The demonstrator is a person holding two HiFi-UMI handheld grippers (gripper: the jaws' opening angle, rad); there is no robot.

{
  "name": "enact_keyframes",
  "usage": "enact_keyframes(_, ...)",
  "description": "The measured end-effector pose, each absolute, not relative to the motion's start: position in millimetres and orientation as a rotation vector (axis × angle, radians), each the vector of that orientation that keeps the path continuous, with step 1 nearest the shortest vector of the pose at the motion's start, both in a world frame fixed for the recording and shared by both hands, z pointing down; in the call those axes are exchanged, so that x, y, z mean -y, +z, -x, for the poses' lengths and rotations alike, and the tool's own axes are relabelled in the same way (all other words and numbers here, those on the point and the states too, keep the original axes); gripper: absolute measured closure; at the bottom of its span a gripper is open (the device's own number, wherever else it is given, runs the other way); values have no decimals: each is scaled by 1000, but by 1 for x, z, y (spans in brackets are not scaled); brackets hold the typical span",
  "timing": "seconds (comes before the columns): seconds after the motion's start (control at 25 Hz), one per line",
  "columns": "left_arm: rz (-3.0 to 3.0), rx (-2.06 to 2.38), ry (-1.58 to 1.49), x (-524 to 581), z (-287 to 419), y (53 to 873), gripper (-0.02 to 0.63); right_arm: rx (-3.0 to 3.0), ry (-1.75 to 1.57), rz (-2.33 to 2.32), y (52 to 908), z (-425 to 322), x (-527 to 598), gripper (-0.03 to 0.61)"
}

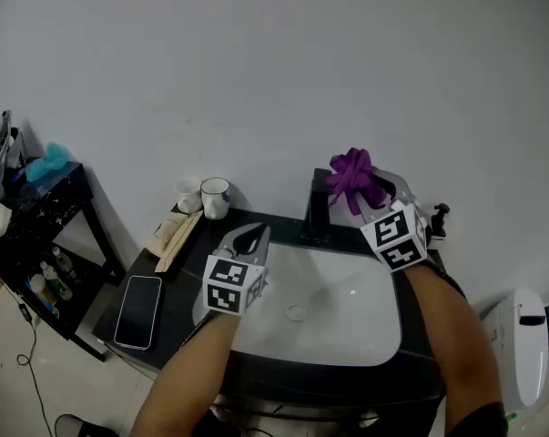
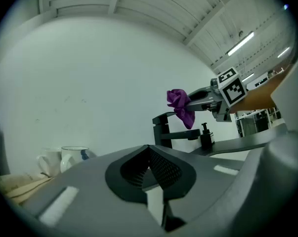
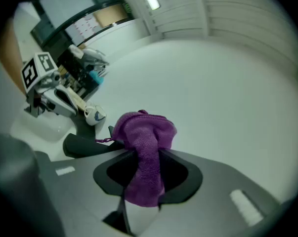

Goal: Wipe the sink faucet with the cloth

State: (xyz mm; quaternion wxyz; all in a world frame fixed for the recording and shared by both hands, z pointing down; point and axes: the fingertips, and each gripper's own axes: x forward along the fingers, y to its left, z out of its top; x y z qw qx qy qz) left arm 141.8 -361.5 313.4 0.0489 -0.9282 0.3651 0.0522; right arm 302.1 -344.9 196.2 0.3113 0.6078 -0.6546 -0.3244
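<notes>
A black faucet [image 1: 318, 209] stands at the back rim of the white sink [image 1: 365, 330]. My right gripper [image 1: 370, 189] is shut on a bunched purple cloth [image 1: 354, 177], holding it just above and right of the faucet top. In the right gripper view the cloth [image 3: 145, 149] fills the jaws, with the faucet spout [image 3: 87, 144] close below left. My left gripper [image 1: 249, 240] hovers over the sink's left rim, shut with nothing in it. From the left gripper view the faucet [image 2: 163, 130] and the cloth [image 2: 181, 105] lie ahead to the right.
Two cups [image 1: 215, 197] and a flat packet [image 1: 176, 235] sit at the counter's back left, a phone [image 1: 139, 310] at its front left. A small pump bottle [image 1: 441, 215] is behind the right gripper. A black shelf [image 1: 46, 217] stands at left, a white fixture [image 1: 520, 335] at right.
</notes>
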Motion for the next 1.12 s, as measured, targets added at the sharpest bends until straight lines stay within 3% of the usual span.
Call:
enact_keyframes(0.52,2761,-1043,98,361,-141,317,597,1395,-914,-1127,214,-251,431,443)
enact_keyframes(1.12,2753,-1007,26,359,-148,325,597,1397,-988,-963,236,-218,360,445)
